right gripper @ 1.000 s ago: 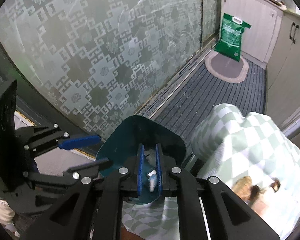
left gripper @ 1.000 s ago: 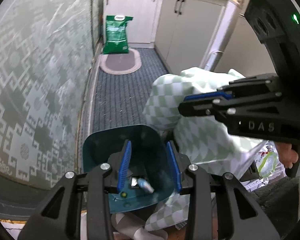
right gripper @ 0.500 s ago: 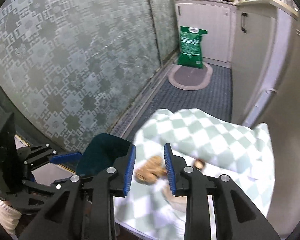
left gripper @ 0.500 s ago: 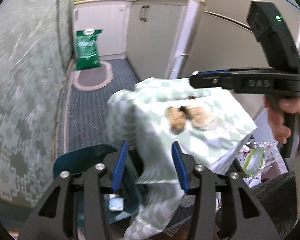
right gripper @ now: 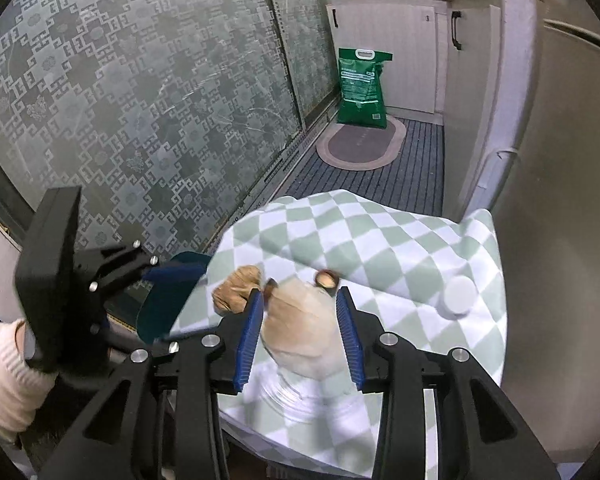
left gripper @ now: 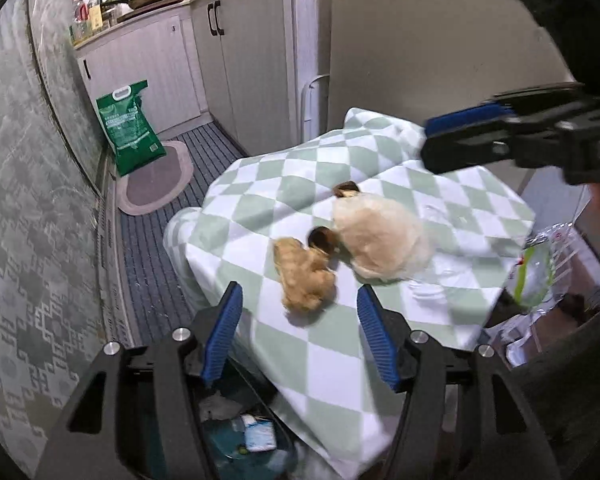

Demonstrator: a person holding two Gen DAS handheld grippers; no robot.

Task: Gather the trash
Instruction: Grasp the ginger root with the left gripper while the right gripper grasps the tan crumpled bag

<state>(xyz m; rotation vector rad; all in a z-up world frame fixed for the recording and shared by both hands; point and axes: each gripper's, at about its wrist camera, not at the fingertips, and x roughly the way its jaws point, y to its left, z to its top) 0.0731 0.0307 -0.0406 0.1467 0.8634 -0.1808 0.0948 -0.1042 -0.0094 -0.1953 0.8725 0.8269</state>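
A small table under a green-and-white checked cloth (left gripper: 300,184) carries a tan crumpled wad (left gripper: 306,276), a pale bag-like lump (left gripper: 380,236) and two dark brown bits (left gripper: 322,238). My left gripper (left gripper: 300,332) is open and empty just short of the tan wad. A teal bin (left gripper: 236,440) below the table edge holds wrappers. My right gripper (right gripper: 300,326) is open with the pale lump (right gripper: 300,332) between its fingers, not closed on it. The tan wad (right gripper: 236,292) lies to its left. The teal bin (right gripper: 168,300) shows behind the left gripper.
A frosted patterned glass door (right gripper: 140,100) runs along the left. A green sack (right gripper: 360,88) and an oval mat (right gripper: 360,144) lie on the striped floor by white cabinets (left gripper: 252,52). A white round lid (right gripper: 458,296) lies on the cloth. Plastic bags (left gripper: 540,272) sit at the right.
Both grippers rose from the teal bin to the tabletop. The right gripper dropped its scrap, opened and now straddles the pale lump. The left gripper faces the tan wad.
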